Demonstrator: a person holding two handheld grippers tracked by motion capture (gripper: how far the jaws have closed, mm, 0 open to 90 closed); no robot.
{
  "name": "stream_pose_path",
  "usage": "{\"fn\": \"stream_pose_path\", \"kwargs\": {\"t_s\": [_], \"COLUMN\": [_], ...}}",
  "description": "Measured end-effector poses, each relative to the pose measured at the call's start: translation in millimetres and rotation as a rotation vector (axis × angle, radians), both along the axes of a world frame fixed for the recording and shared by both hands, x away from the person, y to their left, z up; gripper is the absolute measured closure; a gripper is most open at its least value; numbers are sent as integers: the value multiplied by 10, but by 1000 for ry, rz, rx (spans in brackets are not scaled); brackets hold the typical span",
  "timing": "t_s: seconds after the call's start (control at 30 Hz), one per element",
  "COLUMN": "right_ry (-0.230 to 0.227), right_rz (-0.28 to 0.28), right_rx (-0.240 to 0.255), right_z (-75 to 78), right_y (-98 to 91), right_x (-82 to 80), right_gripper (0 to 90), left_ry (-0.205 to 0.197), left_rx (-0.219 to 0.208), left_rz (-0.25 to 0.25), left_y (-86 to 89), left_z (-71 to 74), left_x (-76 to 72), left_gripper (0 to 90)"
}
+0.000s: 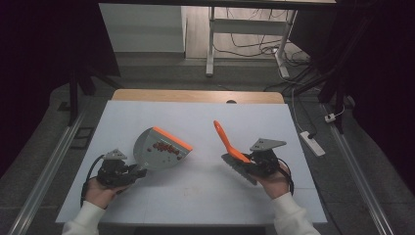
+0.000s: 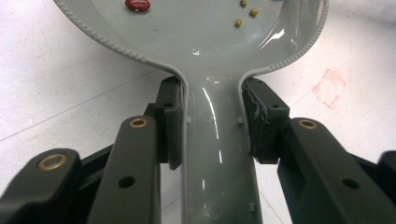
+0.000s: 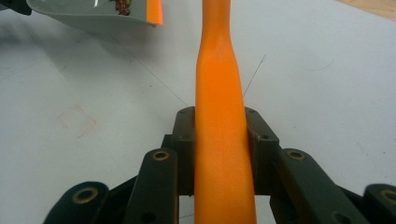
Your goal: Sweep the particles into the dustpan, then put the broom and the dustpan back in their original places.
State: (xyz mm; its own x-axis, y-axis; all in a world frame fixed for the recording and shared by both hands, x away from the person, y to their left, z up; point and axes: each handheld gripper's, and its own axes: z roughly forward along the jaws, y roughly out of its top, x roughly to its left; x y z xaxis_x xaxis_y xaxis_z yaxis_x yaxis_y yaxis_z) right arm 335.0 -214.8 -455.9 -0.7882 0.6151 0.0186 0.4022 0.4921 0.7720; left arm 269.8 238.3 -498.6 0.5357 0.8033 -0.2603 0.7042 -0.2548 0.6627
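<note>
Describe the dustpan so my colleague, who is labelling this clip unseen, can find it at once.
On the white table, look left of centre, just ahead of the left gripper, whose fingers clamp its handle. The dustpan is grey with an orange front lip and holds small red and yellow beans, unlike the all-orange brush handle to its right.

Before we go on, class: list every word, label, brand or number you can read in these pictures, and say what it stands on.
No readable text anywhere.
The grey dustpan, the orange brush handle and both grippers carry no legible lettering.
The faint red square mark on the white table is an outline, not writing.
</note>
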Motion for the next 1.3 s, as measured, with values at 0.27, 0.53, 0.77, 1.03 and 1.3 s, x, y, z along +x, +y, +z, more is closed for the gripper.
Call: {"fn": "stream_pose_path", "kwargs": {"t_s": [0.27,0.53,0.77,1.03,1.3], "right_ry": [10,20,22,29,37], "right_rz": [1,0,-8,-19,-17], "right_rx": [0,6,17,22,29], "right_z": [-23,-47,-52,-74,-83], "right_y": [-60,-106,-160,-220,-228], "right_x": [-28,-53,-93,-119,-145], "right_gripper": [703,703,703,703,703], "left_ry": [-2,9,12,16,18], "left_rx": [-20,-25,-24,-19,-8], "left_rz": [36,70,112,161,212], "left_y": [15,15,38,61,114], "left_z": [2,-26,-45,-77,-111], "left_x": [-60,-97,-125,-164,-206], "left_gripper": [612,612,612,611,611]}}
